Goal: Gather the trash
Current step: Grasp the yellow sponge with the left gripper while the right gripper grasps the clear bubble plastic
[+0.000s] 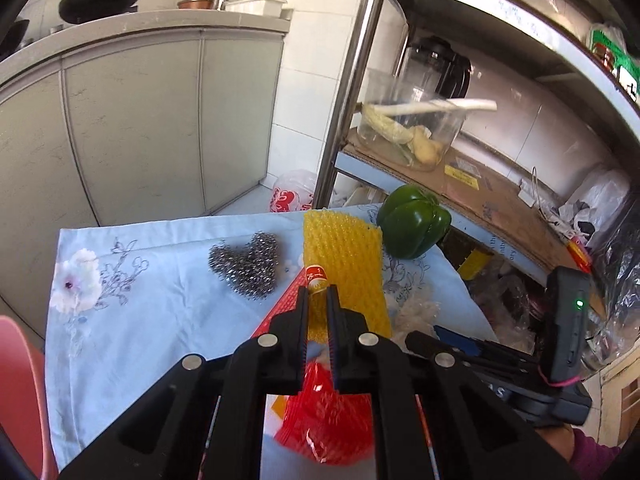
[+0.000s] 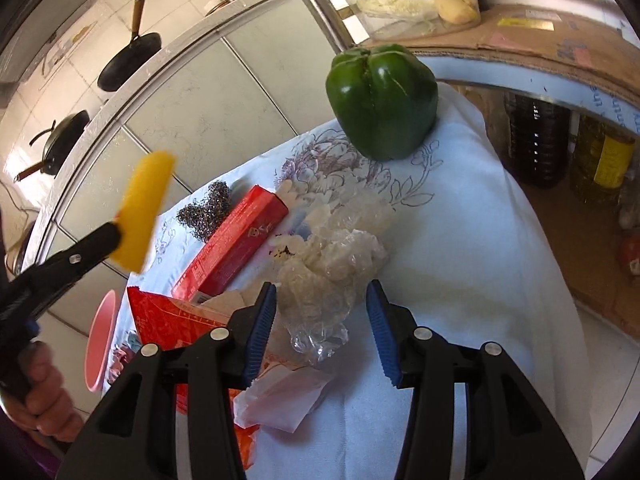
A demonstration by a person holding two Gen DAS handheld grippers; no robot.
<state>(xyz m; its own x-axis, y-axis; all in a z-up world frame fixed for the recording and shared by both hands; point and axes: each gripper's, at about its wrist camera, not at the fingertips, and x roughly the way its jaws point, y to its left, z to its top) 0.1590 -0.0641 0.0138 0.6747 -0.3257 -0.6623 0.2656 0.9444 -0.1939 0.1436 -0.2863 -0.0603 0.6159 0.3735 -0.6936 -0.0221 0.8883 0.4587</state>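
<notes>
My left gripper [image 1: 318, 294] is shut on a yellow foam fruit net [image 1: 344, 256] and holds it above the table; it also shows in the right wrist view [image 2: 142, 216], lifted at the left. My right gripper [image 2: 322, 292] is open, its blue-padded jaws either side of a crumpled clear plastic bag [image 2: 332, 256] on the blue floral cloth [image 2: 460, 240]. A red carton [image 2: 236, 244], a red snack wrapper [image 2: 172, 316] and a white paper scrap [image 2: 280, 396] lie beside it. The red wrapper also shows under my left gripper [image 1: 328, 416].
A green bell pepper [image 2: 382, 100] stands at the table's far side, also in the left wrist view [image 1: 414, 226]. A steel wool scrubber [image 1: 246, 266] lies on the cloth. A metal shelf rack [image 1: 352, 80] holds a plastic container of vegetables [image 1: 412, 128]. A pink stool [image 2: 100, 344] stands left.
</notes>
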